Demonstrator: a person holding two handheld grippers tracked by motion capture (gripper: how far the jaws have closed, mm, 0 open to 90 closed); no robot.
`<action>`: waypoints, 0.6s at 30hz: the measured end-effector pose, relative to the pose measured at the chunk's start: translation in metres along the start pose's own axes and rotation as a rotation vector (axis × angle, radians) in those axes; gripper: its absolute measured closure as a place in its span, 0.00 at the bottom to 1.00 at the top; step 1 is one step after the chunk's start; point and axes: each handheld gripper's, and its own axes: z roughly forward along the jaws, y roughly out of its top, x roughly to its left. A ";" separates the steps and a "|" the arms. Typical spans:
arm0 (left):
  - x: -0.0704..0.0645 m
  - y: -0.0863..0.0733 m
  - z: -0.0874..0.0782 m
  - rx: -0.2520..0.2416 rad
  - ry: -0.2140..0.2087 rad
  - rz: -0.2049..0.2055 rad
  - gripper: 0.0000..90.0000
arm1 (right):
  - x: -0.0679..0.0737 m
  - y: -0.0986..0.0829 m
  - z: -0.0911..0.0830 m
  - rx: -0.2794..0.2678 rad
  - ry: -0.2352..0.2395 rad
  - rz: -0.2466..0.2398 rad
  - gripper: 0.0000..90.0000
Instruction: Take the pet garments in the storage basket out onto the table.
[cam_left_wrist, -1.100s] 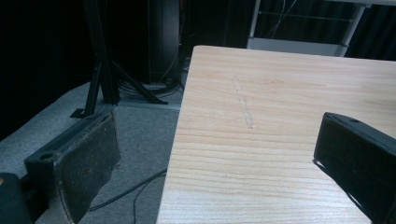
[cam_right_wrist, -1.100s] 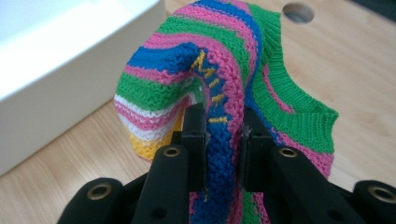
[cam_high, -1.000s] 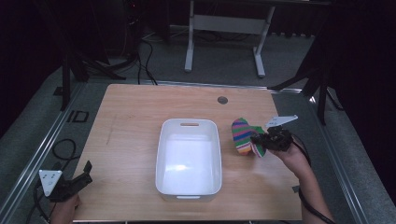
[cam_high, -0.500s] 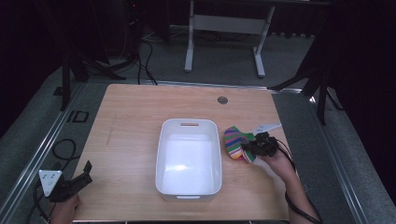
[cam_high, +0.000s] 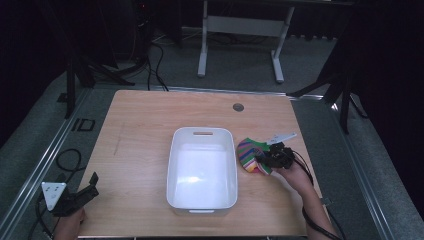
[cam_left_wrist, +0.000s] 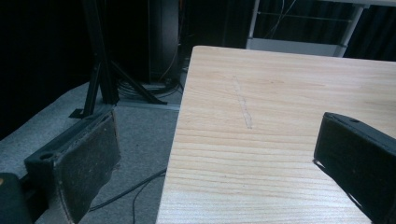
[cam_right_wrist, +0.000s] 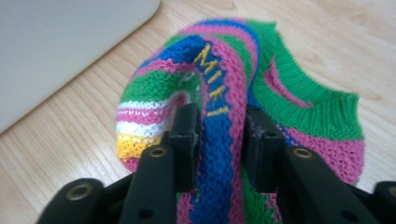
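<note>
A striped knitted piece (cam_high: 251, 155) in green, pink, blue, white and yellow lies on the table just right of the white tub (cam_high: 202, 137). My right gripper (cam_high: 261, 160) is shut on a raised fold of the knit (cam_right_wrist: 219, 116); yellow letters run along the blue stripe between the jaws. The tub's corner (cam_right_wrist: 60, 46) is at the upper left in the right gripper view. My left gripper (cam_high: 87, 187) hovers at the table's front left corner, open with nothing between its pads (cam_left_wrist: 81, 163).
The tub is white and holds nothing visible. A round grommet (cam_high: 238, 107) sits near the table's far edge. The left table edge (cam_left_wrist: 180, 121) drops to grey carpet with cables and stand legs. A desk frame (cam_high: 240, 30) stands beyond the table.
My right gripper has carried the knitted piece leftward toward the tub and lower onto the table. The left gripper has not moved.
</note>
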 end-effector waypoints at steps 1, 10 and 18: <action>0.000 0.000 0.000 0.000 0.000 -0.001 0.01 | 0.000 0.001 -0.002 -0.004 -0.003 -0.002 0.70; 0.000 0.000 0.000 0.000 0.002 -0.001 0.01 | -0.002 0.010 -0.034 -0.086 0.003 0.001 0.55; 0.000 0.000 0.000 0.000 0.005 0.001 0.01 | -0.010 0.003 -0.059 -0.158 -0.057 0.045 0.41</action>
